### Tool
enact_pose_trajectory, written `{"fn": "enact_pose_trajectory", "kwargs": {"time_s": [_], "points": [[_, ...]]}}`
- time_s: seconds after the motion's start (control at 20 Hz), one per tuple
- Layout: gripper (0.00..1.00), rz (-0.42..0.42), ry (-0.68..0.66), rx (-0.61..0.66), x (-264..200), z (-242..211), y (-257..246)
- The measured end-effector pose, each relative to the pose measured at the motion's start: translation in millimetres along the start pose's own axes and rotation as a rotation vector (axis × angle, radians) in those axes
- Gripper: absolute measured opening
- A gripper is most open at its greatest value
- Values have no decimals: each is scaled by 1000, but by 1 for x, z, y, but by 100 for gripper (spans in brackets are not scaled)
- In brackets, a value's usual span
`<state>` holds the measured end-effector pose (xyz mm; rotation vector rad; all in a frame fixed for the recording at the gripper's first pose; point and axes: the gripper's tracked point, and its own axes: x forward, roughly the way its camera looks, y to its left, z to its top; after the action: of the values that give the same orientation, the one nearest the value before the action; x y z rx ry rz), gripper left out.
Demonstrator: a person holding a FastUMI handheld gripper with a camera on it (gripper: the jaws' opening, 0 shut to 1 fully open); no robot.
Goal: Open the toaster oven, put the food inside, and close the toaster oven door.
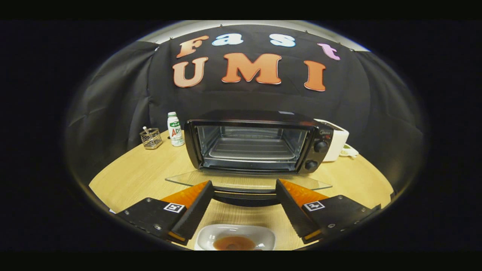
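Observation:
A black toaster oven [260, 141] stands on the round wooden table [139, 175] with its glass door [246, 181] folded down flat toward me. Its inside shows a wire rack [251, 148] with nothing on it. Two knobs sit on its right panel. My gripper [244, 188] is open, its fingertips over the door's front edge and dark handle [244, 198]. Below, between the fingers' bases, a white dish [235, 236] holds a brown piece of food [234, 243].
A small white bottle [175, 129] with a green label and a wire holder [151, 138] stand left of the oven. A white appliance [337, 143] sits behind the oven's right side. Black cloth walls close the booth.

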<state>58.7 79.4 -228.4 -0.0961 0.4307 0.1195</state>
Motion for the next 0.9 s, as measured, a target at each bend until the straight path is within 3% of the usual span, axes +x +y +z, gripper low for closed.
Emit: {"fn": "enact_pose_trajectory", "kwargs": {"time_s": [0.45, 0.9], "points": [[99, -3, 112, 41, 22, -55, -2], [99, -13, 154, 26, 21, -70, -5]]}}
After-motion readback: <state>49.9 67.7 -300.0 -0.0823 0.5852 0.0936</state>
